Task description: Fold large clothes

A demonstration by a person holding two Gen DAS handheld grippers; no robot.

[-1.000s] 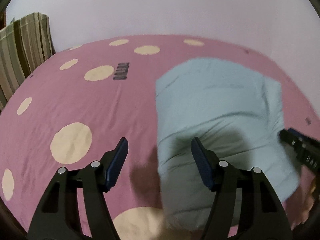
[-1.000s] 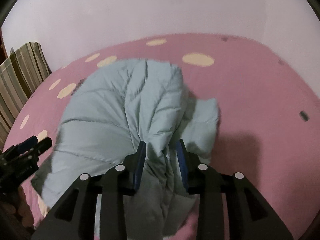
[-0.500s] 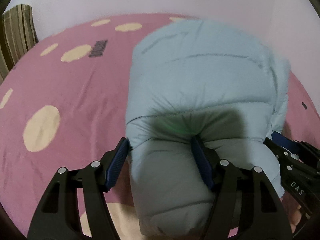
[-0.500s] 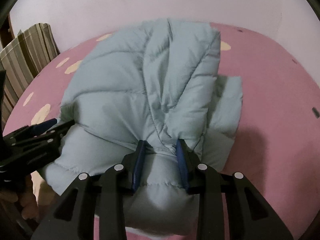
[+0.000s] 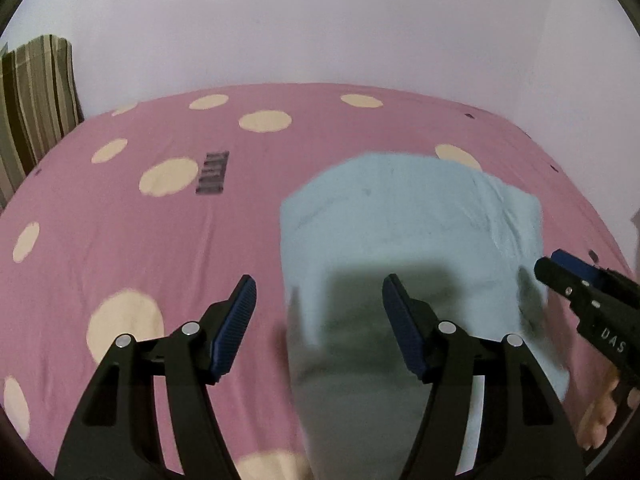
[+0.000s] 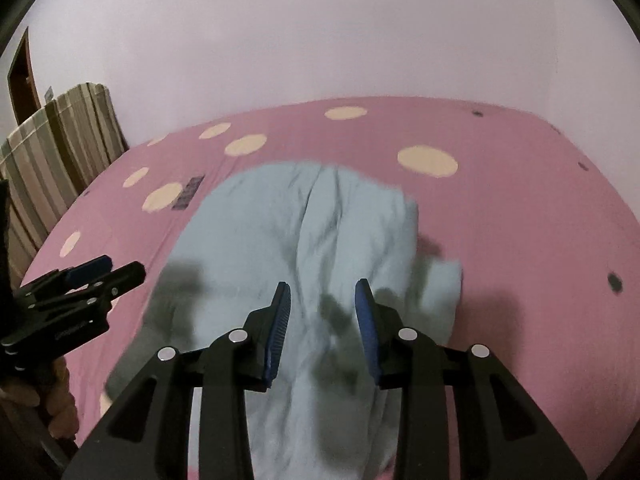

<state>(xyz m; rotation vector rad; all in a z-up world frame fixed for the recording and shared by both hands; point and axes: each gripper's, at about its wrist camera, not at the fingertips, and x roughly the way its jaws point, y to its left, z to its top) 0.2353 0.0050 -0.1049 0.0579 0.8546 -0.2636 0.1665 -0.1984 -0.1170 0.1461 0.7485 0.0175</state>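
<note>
Left claw: nearest item in the left wrist view; fingers spread wide, blue ribbed pads facing inward, nothing between them. Its right finger overlaps the jacket's near left edge in the view; contact cannot be told.

Right claw: nearest item in the right wrist view; fingers parted with a narrower gap, poised above the jacket's bunched middle. The fabric there is blurred, and no cloth appears pinched between the pads.

Puffer jacket: pale blue, quilted, lying in a loosely folded heap on the bed just beyond both claws (seams and creases run lengthwise in the right wrist view). Claw shadows fall on its near part.

Bed sheet: pink with cream polka dots, one dark printed label left of the jacket, small dark marks near the far right edge.

Striped cloth: brown and beige, at the bed's far left corner.

Wall: plain pale, behind the bed.
</note>
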